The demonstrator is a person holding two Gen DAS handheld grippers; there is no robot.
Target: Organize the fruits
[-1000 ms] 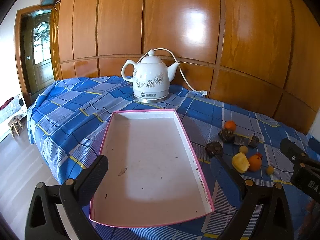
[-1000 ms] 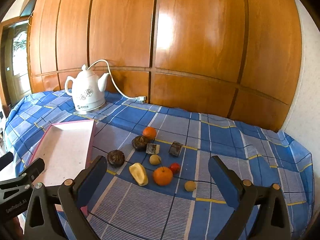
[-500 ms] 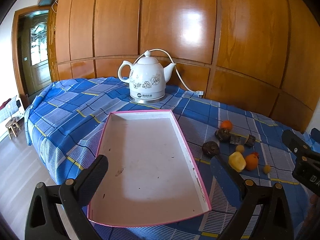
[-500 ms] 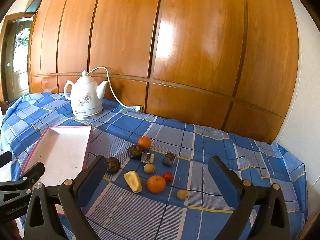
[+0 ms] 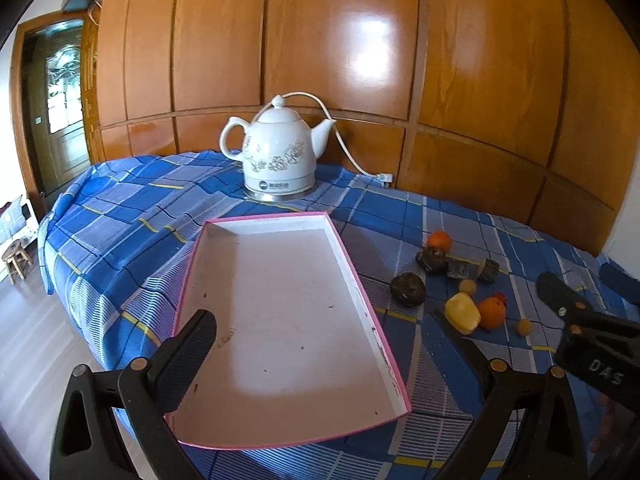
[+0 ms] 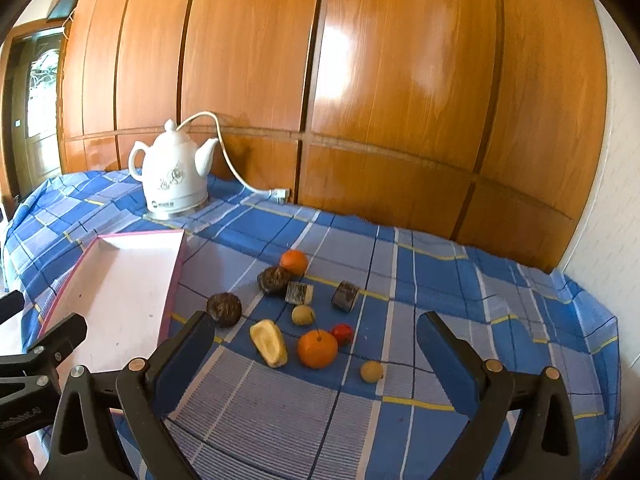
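Both my left gripper (image 5: 324, 344) and right gripper (image 6: 316, 344) gape empty. Fruits lie ahead of my right fingers; the orange (image 6: 317, 348) may roll away if nudged off-centre, missing the pink-rimmed tray (image 6: 120, 240).

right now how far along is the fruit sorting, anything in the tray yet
Nothing is done yet: the pink-rimmed tray holds no fruit. Nothing is in hand either; the left claw and right claw are both open. All of it is left: the oranges, the yellow piece and the other fruit pieces sit on the blue checked cloth beside the tray.
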